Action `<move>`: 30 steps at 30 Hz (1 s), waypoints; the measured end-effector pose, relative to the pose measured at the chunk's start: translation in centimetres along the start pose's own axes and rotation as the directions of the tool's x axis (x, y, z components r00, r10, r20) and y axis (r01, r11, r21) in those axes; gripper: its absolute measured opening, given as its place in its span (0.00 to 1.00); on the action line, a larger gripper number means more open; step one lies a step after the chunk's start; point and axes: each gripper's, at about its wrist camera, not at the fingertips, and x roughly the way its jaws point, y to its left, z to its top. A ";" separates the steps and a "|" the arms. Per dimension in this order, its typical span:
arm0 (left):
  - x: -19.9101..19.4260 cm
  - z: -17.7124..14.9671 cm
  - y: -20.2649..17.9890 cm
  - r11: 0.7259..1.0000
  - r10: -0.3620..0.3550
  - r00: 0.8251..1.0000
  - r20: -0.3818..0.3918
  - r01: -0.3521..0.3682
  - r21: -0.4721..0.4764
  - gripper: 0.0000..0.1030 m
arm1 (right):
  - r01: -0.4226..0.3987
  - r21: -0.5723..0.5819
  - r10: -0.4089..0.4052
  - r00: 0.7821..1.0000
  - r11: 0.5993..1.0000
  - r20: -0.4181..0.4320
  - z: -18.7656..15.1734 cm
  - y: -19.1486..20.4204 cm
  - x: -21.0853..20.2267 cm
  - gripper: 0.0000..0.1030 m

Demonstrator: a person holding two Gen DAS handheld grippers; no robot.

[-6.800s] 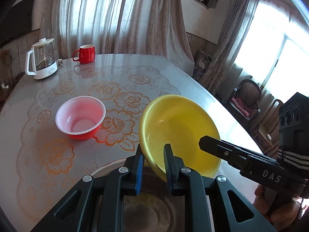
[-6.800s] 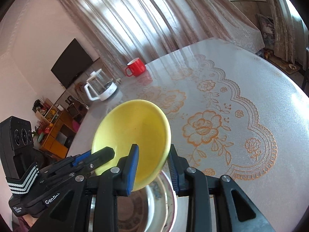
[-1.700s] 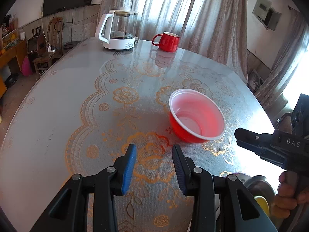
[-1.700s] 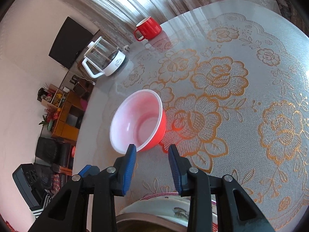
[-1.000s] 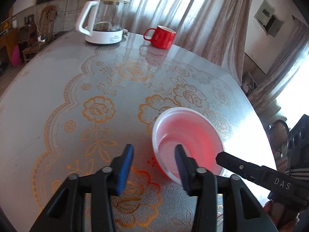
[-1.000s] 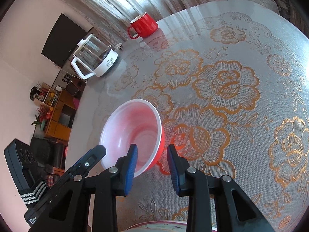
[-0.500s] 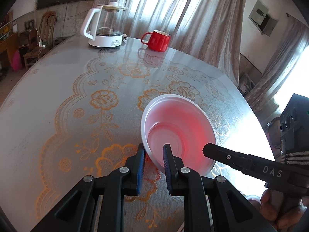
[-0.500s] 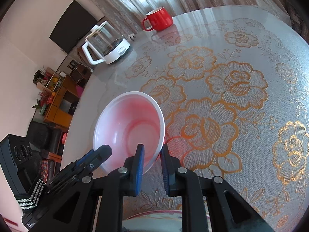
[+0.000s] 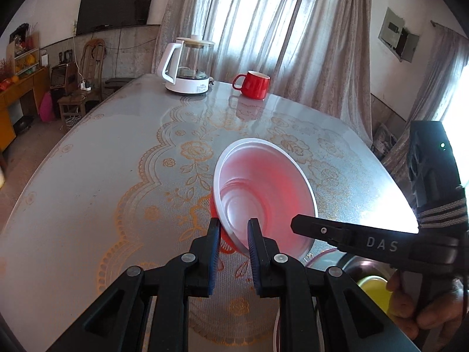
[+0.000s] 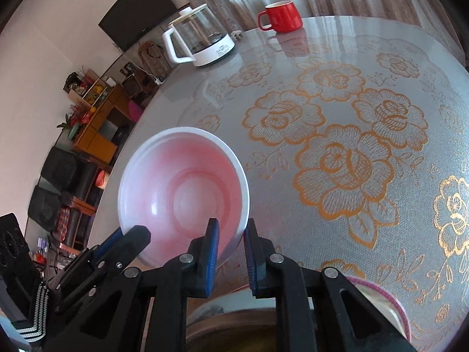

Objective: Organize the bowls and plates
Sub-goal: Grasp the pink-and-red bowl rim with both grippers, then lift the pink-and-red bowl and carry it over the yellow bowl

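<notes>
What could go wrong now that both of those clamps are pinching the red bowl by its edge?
1. Both the left gripper and right gripper pinch only the thin rim of the red bowl, which is tilted, so it might slip or flex out.
2. If the hands drift apart, the light bowl could twist or crack.
3. The stack with the yellow bowl sits close below; a drop could knock it.

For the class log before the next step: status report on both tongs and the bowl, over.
Left tongs and right tongs both shut on red bowl rim. Bowl tilted, off the table. Stack with yellow dish nearby. Path clear.
</notes>
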 end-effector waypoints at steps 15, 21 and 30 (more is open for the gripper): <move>-2.7 -2.1 1.2 0.999 0.016 0.999 0.038 -0.014 -0.043 0.18 | -0.031 -0.064 0.031 0.999 0.997 0.013 -2.1 3.2 -0.4 0.16; -4.0 -2.9 1.6 0.998 0.009 0.998 0.055 -0.006 -0.057 0.18 | -0.050 -0.103 0.052 0.999 0.993 0.017 -2.7 4.5 -0.6 0.16; -6.2 -4.2 1.9 0.997 -0.031 0.997 0.071 0.037 -0.072 0.18 | -0.068 -0.120 0.074 0.996 0.990 0.041 -5.1 5.4 -2.0 0.14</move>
